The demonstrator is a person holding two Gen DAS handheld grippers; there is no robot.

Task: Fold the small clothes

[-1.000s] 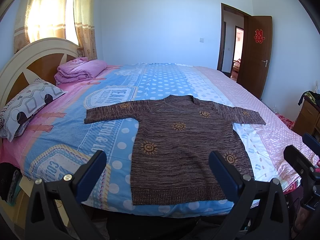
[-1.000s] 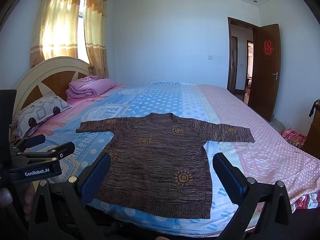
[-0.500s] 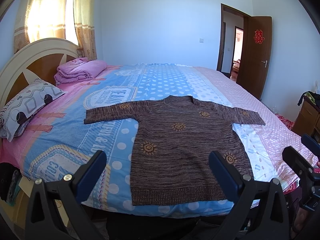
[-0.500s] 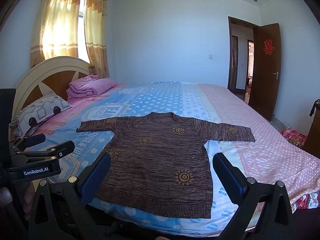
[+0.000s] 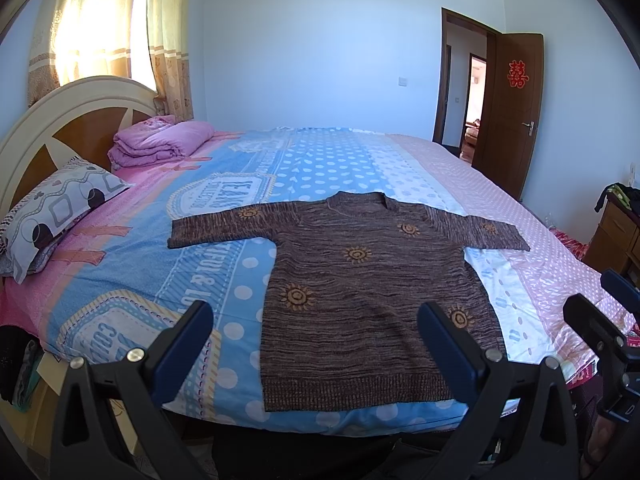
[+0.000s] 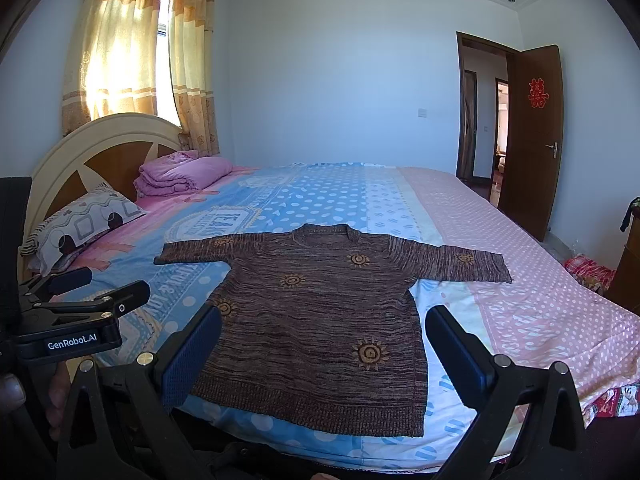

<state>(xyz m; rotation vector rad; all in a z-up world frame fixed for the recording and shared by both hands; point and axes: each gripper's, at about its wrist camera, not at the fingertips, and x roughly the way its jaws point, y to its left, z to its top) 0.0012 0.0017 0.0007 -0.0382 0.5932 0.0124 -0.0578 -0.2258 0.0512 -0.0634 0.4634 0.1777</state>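
Observation:
A brown knit sweater with orange sun motifs lies flat on the bed, sleeves spread out, hem toward me; it also shows in the right wrist view as the sweater. My left gripper hovers open in front of the hem, not touching it. My right gripper is open too, held short of the hem with nothing between its fingers. The left gripper appears at the left edge of the right wrist view, and the right gripper at the right edge of the left wrist view.
The bed has a blue, white and pink cover. A patterned pillow and a folded pink quilt lie by the headboard. An open wooden door stands at the far right, a wooden cabinet beside the bed.
Almost nothing has moved; both grippers hold still in front of the sweater, with only a slight drift of the right gripper.

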